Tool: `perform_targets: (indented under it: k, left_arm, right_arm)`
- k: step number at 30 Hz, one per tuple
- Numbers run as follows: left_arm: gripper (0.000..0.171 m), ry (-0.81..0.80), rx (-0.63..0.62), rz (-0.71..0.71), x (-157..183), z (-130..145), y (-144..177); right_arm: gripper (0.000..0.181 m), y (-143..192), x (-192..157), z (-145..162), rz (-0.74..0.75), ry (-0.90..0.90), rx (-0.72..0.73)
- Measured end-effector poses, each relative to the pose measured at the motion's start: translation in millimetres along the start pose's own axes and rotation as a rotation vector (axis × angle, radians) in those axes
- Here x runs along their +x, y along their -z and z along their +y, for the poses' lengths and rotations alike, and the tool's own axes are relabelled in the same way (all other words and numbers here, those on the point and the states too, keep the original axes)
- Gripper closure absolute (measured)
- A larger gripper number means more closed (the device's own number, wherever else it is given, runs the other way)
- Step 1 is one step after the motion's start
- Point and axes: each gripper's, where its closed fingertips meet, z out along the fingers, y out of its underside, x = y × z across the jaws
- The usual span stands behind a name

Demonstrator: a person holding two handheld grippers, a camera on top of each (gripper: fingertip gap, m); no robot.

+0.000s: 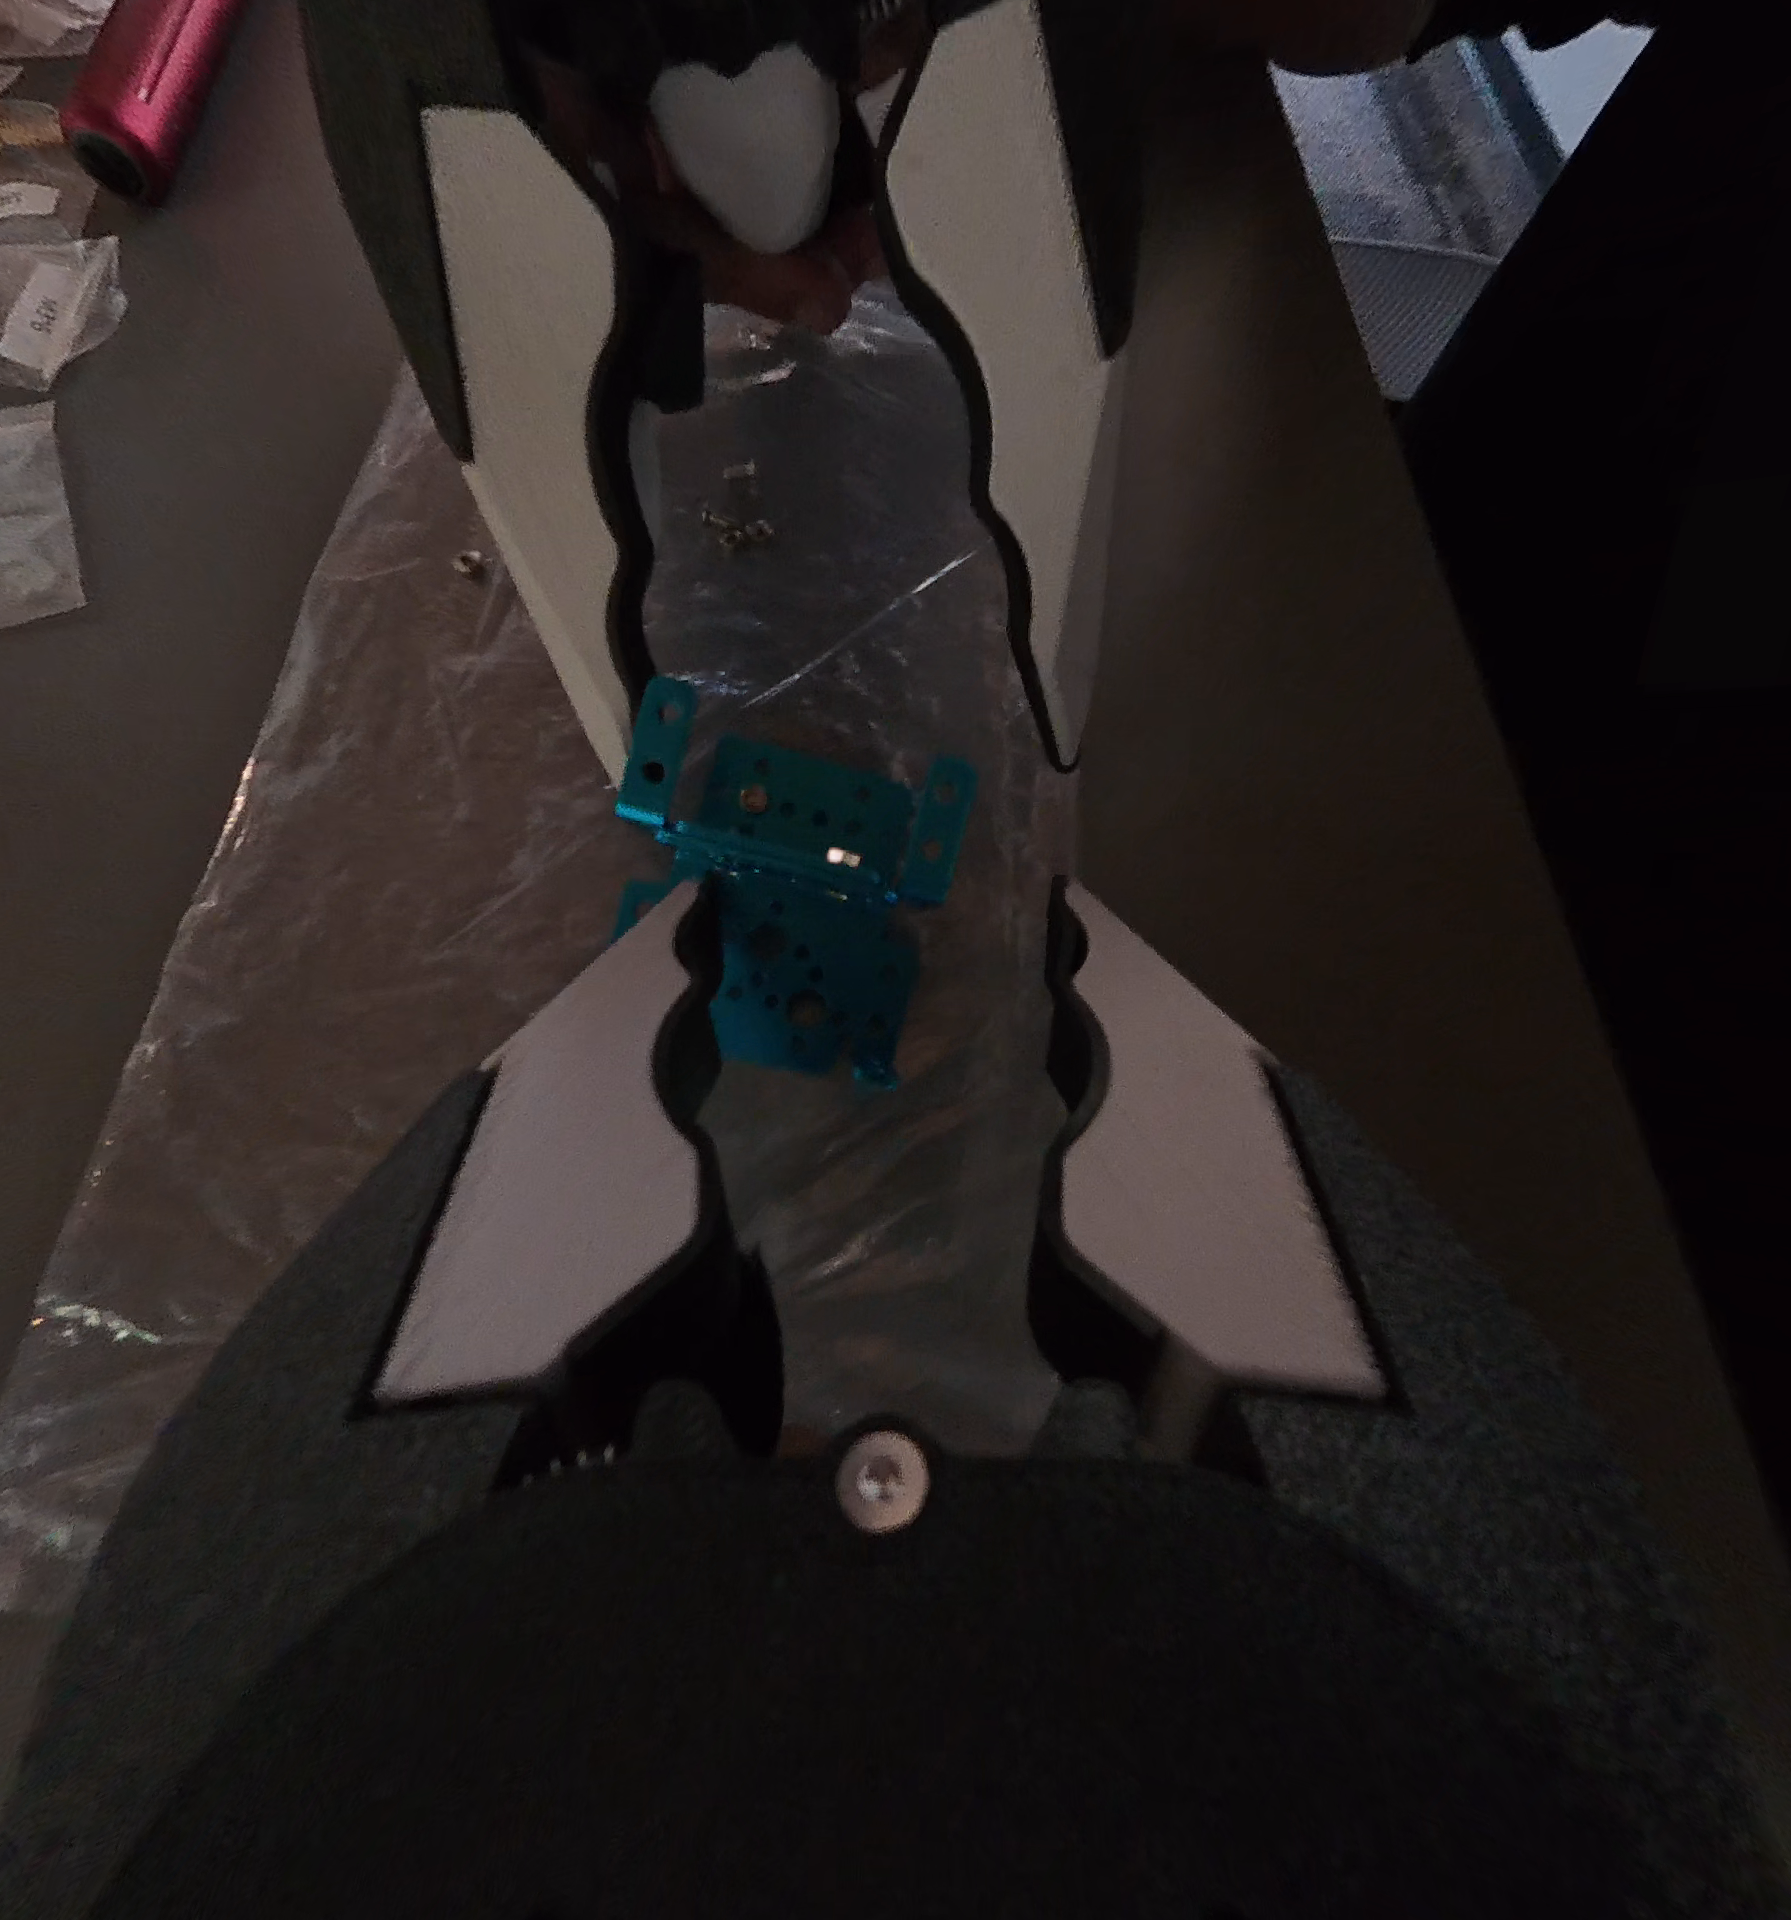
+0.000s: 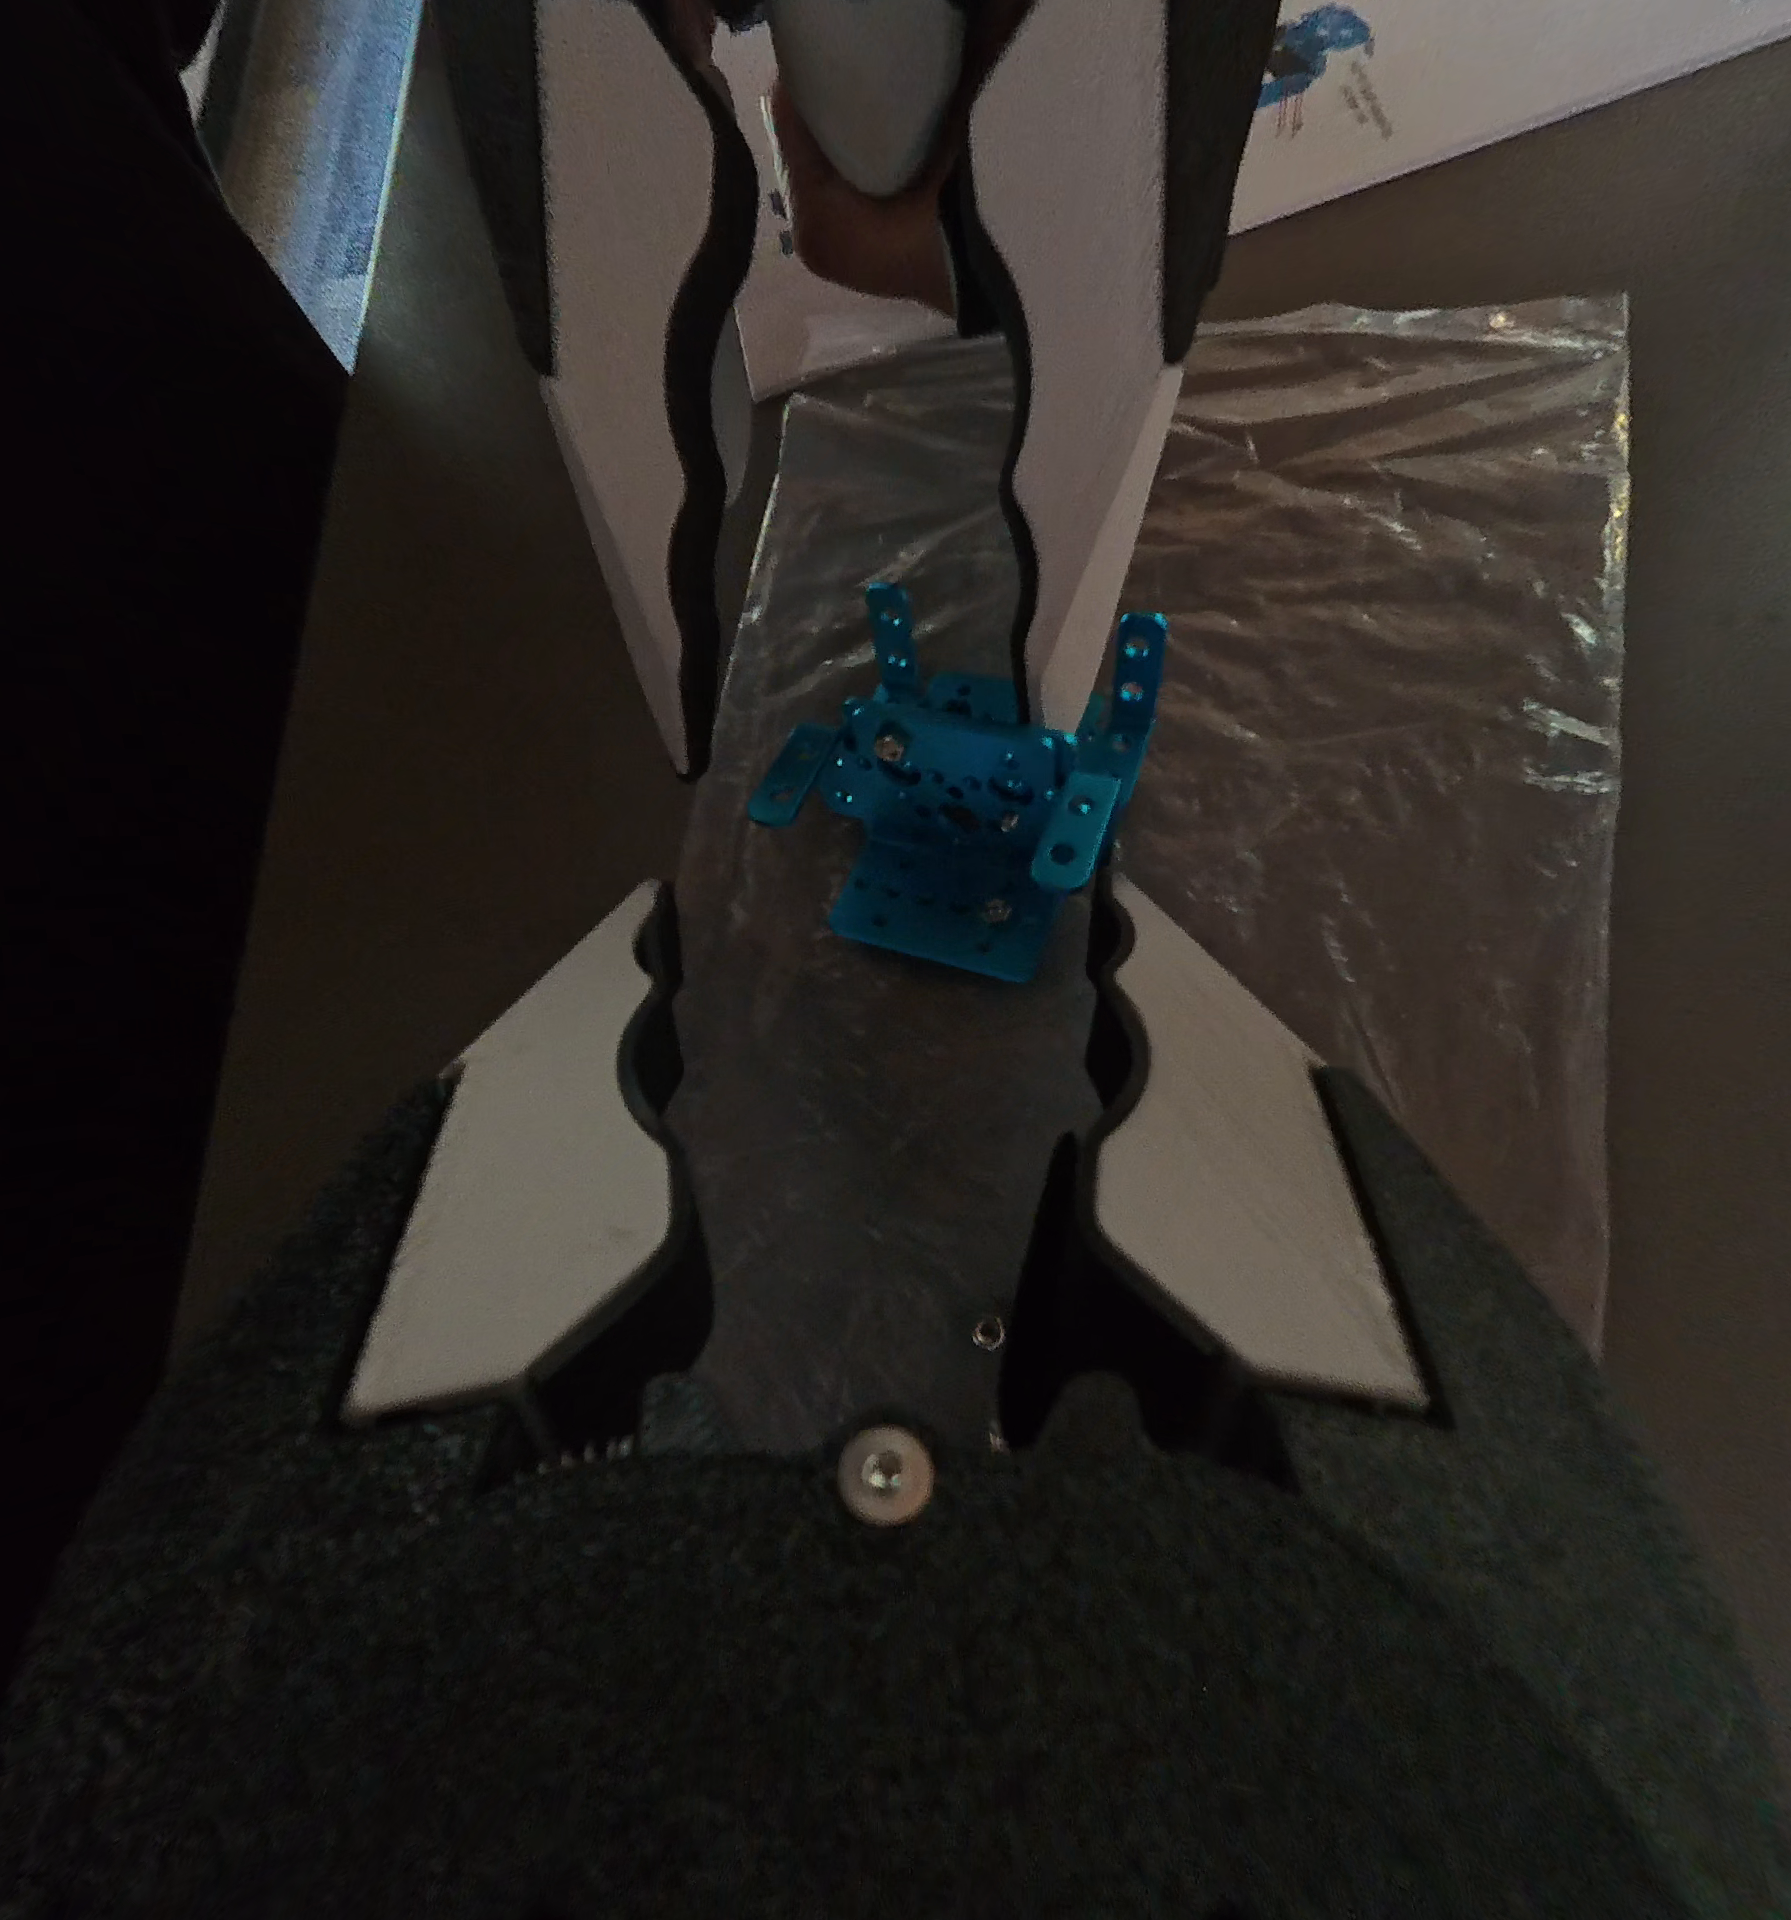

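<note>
Blue bracket assembly (image 1: 782,894) (image 2: 958,795): perforated metal plates with upright tabs, sitting on clear plastic sheet (image 1: 434,831) (image 2: 1369,665) on brown table (image 1: 143,831) (image 2: 455,623). Left gripper (image 1: 870,894) jaws spread wide, gripping nothing, left fingertip just beside bracket's near plate. Right gripper (image 2: 886,899) jaws spread wide, empty, bracket just beyond tips. Both grippers face each other across bracket. Loose screws (image 1: 740,520) on sheet, far side in left view. Pink cylinder (image 1: 148,94), small parts bags (image 1: 18,301) far left. White box (image 2: 1442,114) far right in right view.
</note>
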Motion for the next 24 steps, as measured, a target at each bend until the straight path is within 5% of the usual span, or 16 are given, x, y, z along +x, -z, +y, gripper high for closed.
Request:
perform_targets:
  k: [5,18,20,22,24]
  left_arm:
    - [0.109,-0.011,-0.011,-0.003,2,3,1]
    - [0.109,-0.029,-0.006,0.001,9,1,-4]
    - [0.109,-0.026,-0.006,0.001,9,1,-4]
    - [0.109,-0.025,-0.005,-0.004,8,1,-4]
    - [0.109,-0.029,-0.009,-0.010,8,2,-4]
  right_arm:
    - [0.112,11,4,2,0.037,0.013,-0.014]
    - [0.099,2,0,-3,-0.025,-0.025,0.000]
    - [0.110,19,13,6,0.057,0.009,-0.050]
    - [0.149,44,32,12,0.173,0.033,-0.057]
    - [0.155,61,48,26,0.265,0.030,-0.121]
